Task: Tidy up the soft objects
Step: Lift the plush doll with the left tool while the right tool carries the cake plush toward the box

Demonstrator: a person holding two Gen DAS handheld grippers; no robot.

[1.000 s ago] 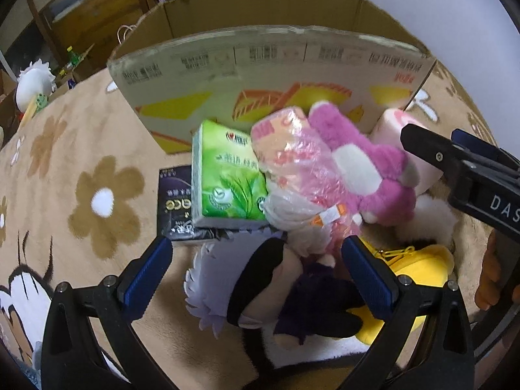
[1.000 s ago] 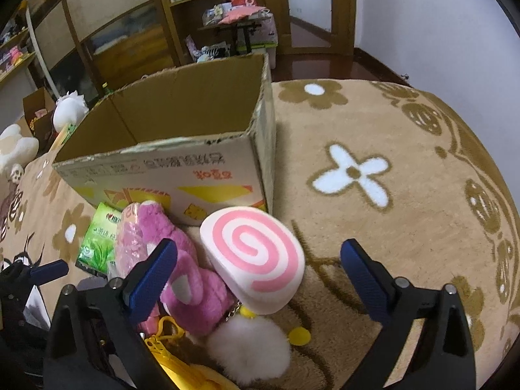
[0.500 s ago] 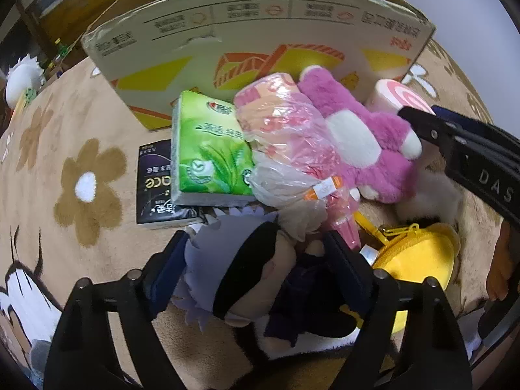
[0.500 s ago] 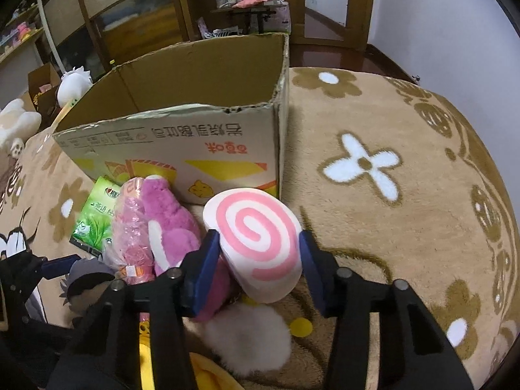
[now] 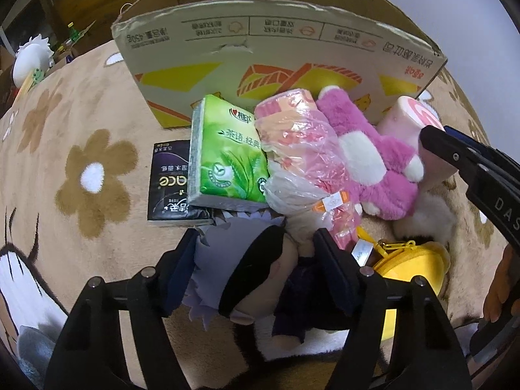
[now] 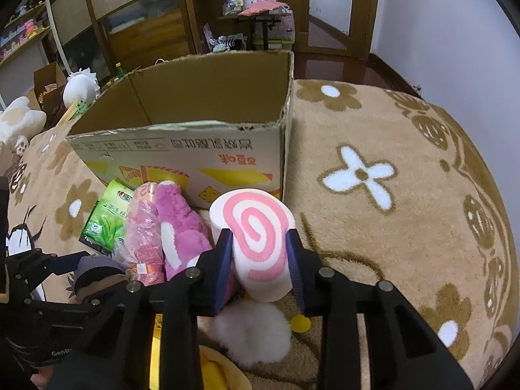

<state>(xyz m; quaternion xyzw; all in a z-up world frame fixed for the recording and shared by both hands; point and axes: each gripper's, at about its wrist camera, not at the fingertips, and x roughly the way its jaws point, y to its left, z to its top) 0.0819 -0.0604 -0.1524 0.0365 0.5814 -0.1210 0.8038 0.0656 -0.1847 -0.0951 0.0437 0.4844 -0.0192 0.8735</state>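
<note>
Tongs of the left hand (image 5: 256, 260), seen in the left wrist view, point steeply down at a plush doll (image 5: 250, 269) with pale lilac hair and a black blindfold; the jaws are closing on its head, one blue pad at the hair and the other at the neck side, both pressing against the doll. The doll lies on a beige carpet (image 5: 65, 149) patterned with brown flowers. Just beyond it lies a green tissue pack (image 5: 227, 156), resting partly on a black tissue pack (image 5: 169, 185). Beside the green pack lies a pink item in clear plastic wrap (image 5: 302, 156), touching a pink plush bear (image 5: 367, 159). A yellow zip pouch (image 5: 409, 266) sits to the right of the doll. A cardboard box (image 5: 279, 61) with an open top stands behind the pile. At the right edge, the right tongs (image 5: 455, 156) meet a pink-and-white swirl cushion (image 5: 406, 113). In the right wrist view, the right tongs (image 6: 260, 260) grip the swirl cushion (image 6: 256, 243) from both sides; the jaws are closing, narrow, and the pads press into the cushion's flanks. The cushion stands close to the near right corner of the cardboard box (image 6: 182, 149), whose interior, as far as it is visible, is bare. The pink plush bear (image 6: 178, 227) and the plastic-wrapped item (image 6: 143, 237) lie to the left of the cushion, and the green tissue pack (image 6: 104, 214) lies beyond them. A white fluffy plush (image 6: 253, 328) lies just below the cushion. The left tongs (image 6: 58, 260) appear at the left edge above the doll (image 6: 94, 273). Shelves and other plush toys occupy the background.
</note>
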